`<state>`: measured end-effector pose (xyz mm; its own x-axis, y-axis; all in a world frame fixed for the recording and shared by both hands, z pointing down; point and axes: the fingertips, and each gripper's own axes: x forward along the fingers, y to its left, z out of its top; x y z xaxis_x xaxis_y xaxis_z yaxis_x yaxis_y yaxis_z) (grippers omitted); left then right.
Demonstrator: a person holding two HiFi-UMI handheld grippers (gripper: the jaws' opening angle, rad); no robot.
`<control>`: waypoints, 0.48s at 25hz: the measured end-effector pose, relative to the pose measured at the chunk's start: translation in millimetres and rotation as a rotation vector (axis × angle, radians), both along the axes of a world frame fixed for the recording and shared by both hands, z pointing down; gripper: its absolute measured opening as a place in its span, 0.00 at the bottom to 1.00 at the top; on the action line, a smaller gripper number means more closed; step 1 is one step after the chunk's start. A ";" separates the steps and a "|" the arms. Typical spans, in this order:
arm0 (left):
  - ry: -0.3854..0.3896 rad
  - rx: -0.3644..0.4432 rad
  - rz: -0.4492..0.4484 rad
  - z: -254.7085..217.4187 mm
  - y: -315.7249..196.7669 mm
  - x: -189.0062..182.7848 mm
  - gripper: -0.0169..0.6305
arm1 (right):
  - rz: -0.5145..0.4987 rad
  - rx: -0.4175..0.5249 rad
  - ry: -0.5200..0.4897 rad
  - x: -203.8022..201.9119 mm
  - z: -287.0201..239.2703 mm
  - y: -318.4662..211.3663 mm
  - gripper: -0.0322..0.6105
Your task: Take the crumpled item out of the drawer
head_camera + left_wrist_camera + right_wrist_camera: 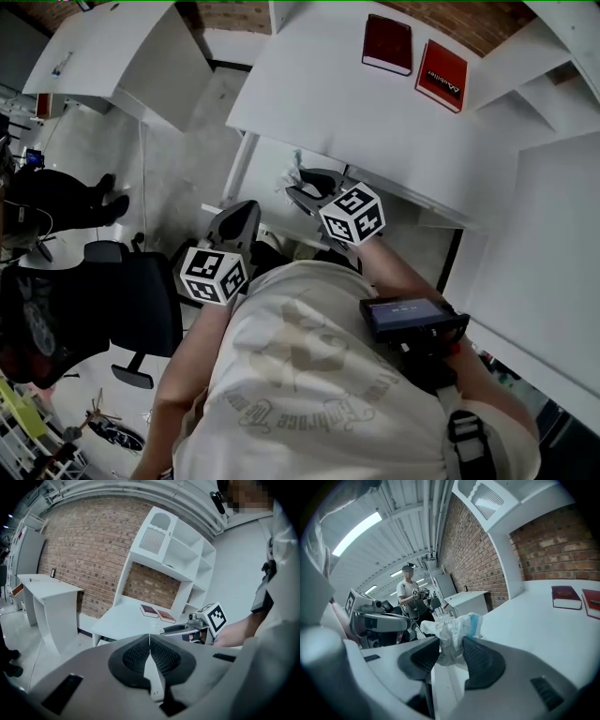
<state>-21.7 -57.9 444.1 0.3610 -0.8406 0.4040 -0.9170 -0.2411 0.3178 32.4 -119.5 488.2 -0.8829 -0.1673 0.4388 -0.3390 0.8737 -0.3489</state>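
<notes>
Far left, head view: black office chair (131, 300) on the pale floor, and a second white desk (122, 47) at upper left.

Left hand-held gripper (244, 214) is held in front of the person's chest, near the bench (375, 122) edge. In the left gripper view its jaws are pressed together (150, 639) with nothing between them.

Just right of it is the right hand-held gripper (305, 183), a bit higher and closer to the bench. Its jaws are clamped on the crumpled item (454, 627), a whitish wad with a blue patch. The pads (480, 660) pinch its lower part and the rest bunches above the tips. The item is in the air in front of the bench edge, touching no surface. In the head view it is only a small pale scrap (298, 167) at the jaw tips.

Right, on the bench top: dark red book (387, 43) and red book (442, 75), flat, side by side, well apart from both grippers.

A person (410, 592) stands in the background of the right gripper view.
</notes>
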 end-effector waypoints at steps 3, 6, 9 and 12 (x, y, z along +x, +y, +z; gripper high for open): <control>-0.007 0.000 0.007 0.8 2.8 3.0 0.06 | 0.020 0.007 -0.022 13.4 -7.6 2.2 0.32; -0.010 -0.009 0.018 4.3 9.0 8.3 0.06 | 0.045 0.016 -0.035 28.5 -14.6 5.1 0.32; -0.006 -0.023 0.030 10.5 15.3 16.2 0.06 | 0.066 0.022 -0.041 43.8 -19.3 10.0 0.32; -0.010 -0.023 0.041 11.2 17.5 20.8 0.06 | 0.078 0.028 -0.045 53.4 -21.2 14.0 0.32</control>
